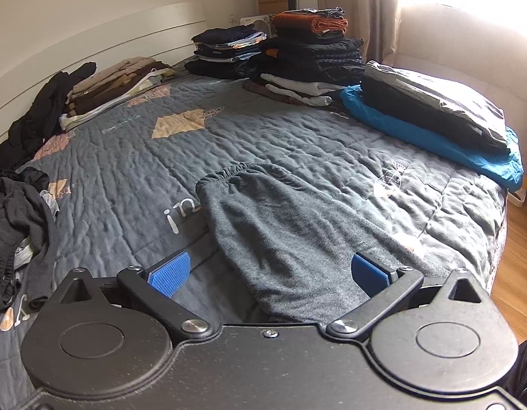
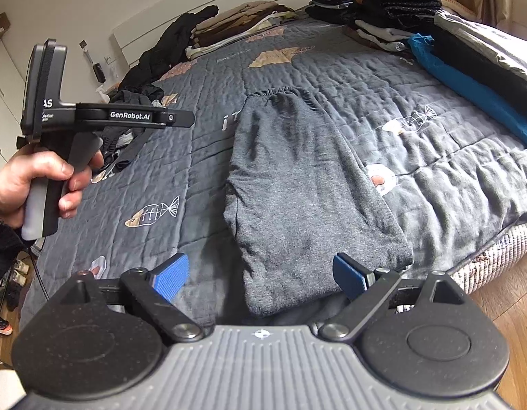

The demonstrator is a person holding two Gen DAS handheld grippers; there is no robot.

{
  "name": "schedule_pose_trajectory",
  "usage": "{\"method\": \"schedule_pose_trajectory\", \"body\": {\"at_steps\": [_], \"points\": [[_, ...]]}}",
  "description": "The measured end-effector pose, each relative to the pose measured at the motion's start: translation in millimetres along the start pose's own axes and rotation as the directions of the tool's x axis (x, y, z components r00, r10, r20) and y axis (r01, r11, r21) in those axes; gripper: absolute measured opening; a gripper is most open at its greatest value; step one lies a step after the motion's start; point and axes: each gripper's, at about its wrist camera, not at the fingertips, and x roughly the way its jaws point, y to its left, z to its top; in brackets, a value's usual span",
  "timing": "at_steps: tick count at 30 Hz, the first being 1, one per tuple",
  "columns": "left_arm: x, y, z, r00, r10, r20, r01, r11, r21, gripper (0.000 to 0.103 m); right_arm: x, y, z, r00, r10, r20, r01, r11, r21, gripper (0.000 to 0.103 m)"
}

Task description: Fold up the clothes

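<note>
Blue pads (image 2: 169, 275) of the right tongs (image 2: 260, 276) are standing spread wide over the near end of the grey pants (image 2: 297, 188), pinching nothing; judging by that, they are lining up to take that end. Left tongs (image 1: 268, 271) are likewise gaping, with the cloth passing between the pads but not pressed. In the right view a hand (image 2: 27, 181) is gripping the left tool's handle beside the pants. The pants are lying on the bed (image 2: 434, 157) near its foot edge, folded lengthwise into a narrow strip, elastic waistband (image 2: 280, 92) at the far end, fleece looking thick, soft and floppy. Folded stacks (image 1: 311, 58) are sitting well apart at the far side, likely finished, while a loose pile (image 1: 14, 212) is waiting at the left.
</note>
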Motion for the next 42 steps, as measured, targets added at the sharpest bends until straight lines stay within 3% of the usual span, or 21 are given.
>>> {"method": "schedule_pose_trajectory", "body": {"at_steps": [6,11,19,25,29,35,42], "points": [[23.0,29.5,-7.0,0.995,-0.095,0.011,0.095,0.994,-0.051,0.101,7.0,15.9,-9.7,1.000,-0.015,0.003,0.014,0.999,0.046,0.091],[45.4,63.0,-15.8,0.986,-0.165,0.015,0.166,0.980,-0.108,0.101,23.5,32.4,-14.2,0.998,-0.059,-0.016,0.059,0.998,0.014,0.091],[94.4,111.5,-21.5,0.971,-0.240,0.018,0.238,0.945,-0.226,0.101,50.2,43.1,-5.5,0.997,-0.065,-0.032,0.067,0.996,0.052,0.091],[128.9,114.9,-16.9,0.962,-0.274,-0.005,0.264,0.932,-0.250,0.101,75.1,44.5,11.9,0.995,-0.081,-0.058,0.083,0.996,0.042,0.091],[134.4,106.2,-19.4,0.969,-0.246,-0.016,0.237,0.949,-0.209,0.101,89.2,45.4,20.6,0.991,-0.112,-0.079,0.115,0.993,0.031,0.091],[134.0,92.0,-13.1,0.995,-0.081,-0.052,0.076,0.993,-0.091,0.101,96.7,48.9,31.6,0.994,-0.094,-0.059,0.096,0.995,0.032,0.091],[132.0,73.1,-3.1,0.999,0.032,-0.026,-0.031,0.998,0.056,0.101,104.4,53.9,39.4,0.995,-0.087,-0.049,0.089,0.995,0.039,0.091]]}}
